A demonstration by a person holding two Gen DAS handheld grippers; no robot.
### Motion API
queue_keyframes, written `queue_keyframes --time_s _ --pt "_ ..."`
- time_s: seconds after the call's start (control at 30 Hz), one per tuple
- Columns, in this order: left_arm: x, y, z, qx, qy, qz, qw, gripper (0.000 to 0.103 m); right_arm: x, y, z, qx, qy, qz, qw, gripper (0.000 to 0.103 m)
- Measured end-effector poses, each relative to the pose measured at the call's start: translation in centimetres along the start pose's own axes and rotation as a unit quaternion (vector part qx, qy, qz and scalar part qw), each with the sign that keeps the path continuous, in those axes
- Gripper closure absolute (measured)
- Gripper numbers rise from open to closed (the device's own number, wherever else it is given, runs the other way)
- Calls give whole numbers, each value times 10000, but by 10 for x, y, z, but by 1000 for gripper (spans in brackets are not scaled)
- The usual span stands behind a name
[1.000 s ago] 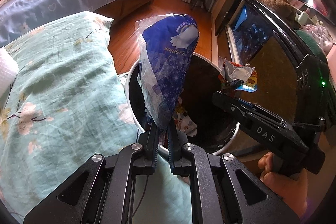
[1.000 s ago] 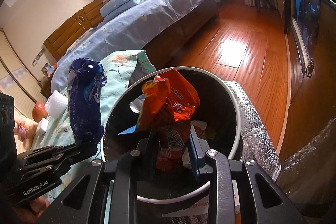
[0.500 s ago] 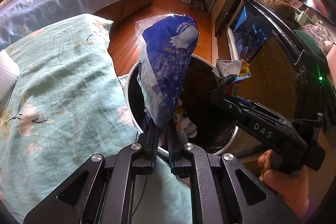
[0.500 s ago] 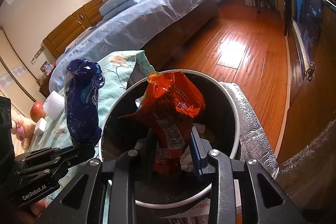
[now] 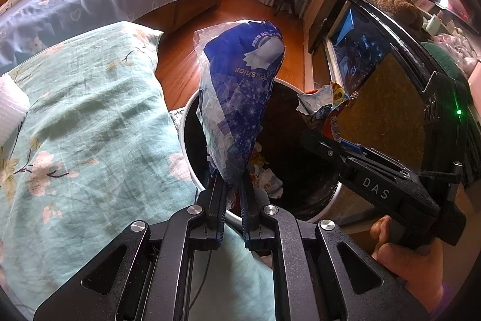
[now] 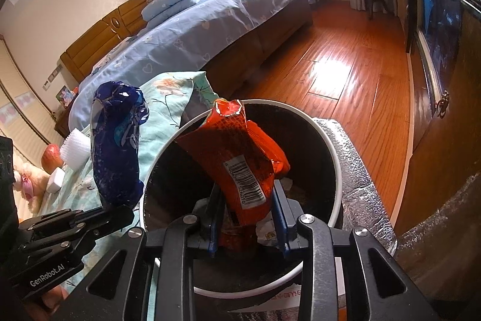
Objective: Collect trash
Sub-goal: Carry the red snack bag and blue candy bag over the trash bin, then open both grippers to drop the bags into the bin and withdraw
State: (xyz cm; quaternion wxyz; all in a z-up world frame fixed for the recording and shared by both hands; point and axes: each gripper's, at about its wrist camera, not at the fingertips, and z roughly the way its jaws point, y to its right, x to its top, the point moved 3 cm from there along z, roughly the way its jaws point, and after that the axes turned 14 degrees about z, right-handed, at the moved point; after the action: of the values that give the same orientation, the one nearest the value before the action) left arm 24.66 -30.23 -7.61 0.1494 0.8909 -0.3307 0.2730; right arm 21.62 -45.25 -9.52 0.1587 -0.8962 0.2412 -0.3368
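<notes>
Clearly, both grippers stood over the trash bin [image 6: 336, 170], a round black bin w/ a white rim, placed on the wood floor [image 6: 354, 74] just beside a bed corner covered w/ a teal flowered sheet [image 5: 84, 116].

The left gripper [image 5: 233, 185] was almost fully closed; its two fingers pinched the bottom end of a blue wrapper [image 5: 240, 98], a crumpled plastic pack w/ white print and stars. The wrapper stood up from the fingers, above the near-left part of the bin rim. In the right wrist view the same blue wrapper [image 6: 117, 146] was seen left of the bin, held up by the left gripper [image 6: 120, 208].

The right gripper [image 6: 245, 200] had its jaws only a little apart, w/ an orange snack bag [image 6: 240, 158] between them. This bag stood upright, torn at the top, barcode side facing the camera, directly over the bin opening. I cannot tell if the pads really pressed the bag or were only close around it. In the left wrist view the right gripper [image 5: 323, 137] came in from the right side, and a hand [image 5: 412, 260] held its handle.

Inside the bin, some crumpled paper pieces [image 5: 270, 179] lay at the bottom. Behind, there was a bigger bed w/ blue bedding [image 6: 210, 29].
</notes>
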Motion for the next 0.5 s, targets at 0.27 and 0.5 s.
queue_keyframes --time_s 0.27,0.5 --pt "0 0 0 17 -5 12 10000 94 0 1 -1 -20 3 9 10000 71" --pt "-2 2 -7 149 31 36 9999 52 1 1 -2 8 -3 38 10000 56"
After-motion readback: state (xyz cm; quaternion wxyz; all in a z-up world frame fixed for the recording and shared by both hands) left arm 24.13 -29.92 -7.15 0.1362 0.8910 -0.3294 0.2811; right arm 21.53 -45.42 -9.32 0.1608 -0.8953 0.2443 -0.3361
